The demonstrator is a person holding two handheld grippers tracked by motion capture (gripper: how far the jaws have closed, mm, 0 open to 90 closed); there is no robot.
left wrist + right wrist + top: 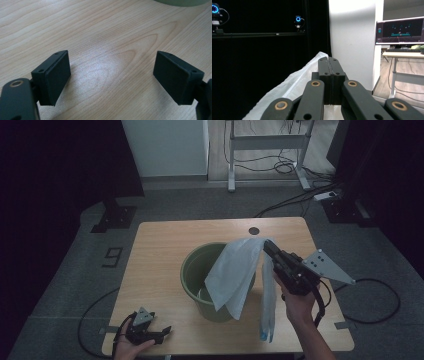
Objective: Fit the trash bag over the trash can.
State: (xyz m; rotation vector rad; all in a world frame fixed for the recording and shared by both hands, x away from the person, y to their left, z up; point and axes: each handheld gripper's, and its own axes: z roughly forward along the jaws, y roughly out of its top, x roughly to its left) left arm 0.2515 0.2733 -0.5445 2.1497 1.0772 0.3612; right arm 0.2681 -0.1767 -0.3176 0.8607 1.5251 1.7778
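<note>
A green bin [197, 270] stands on the middle of the wooden table [155, 250]. A white plastic bag [235, 272] hangs over the bin's right rim, one strip trailing down to the table at the right [268, 315]. My right gripper [266, 245] holds the bag's top edge up above the bin; its jaws are pressed together on the thin bag [297, 82] in the right gripper view [328, 60]. My left gripper [162, 332] rests near the table's front left corner, its jaws wide apart over bare wood [111, 70].
The bin's base [182, 2] peeks in at the top of the left gripper view. A round cable hole [254, 230] lies at the table's far edge. Cables trail on the floor, and a desk frame [265, 150] stands beyond.
</note>
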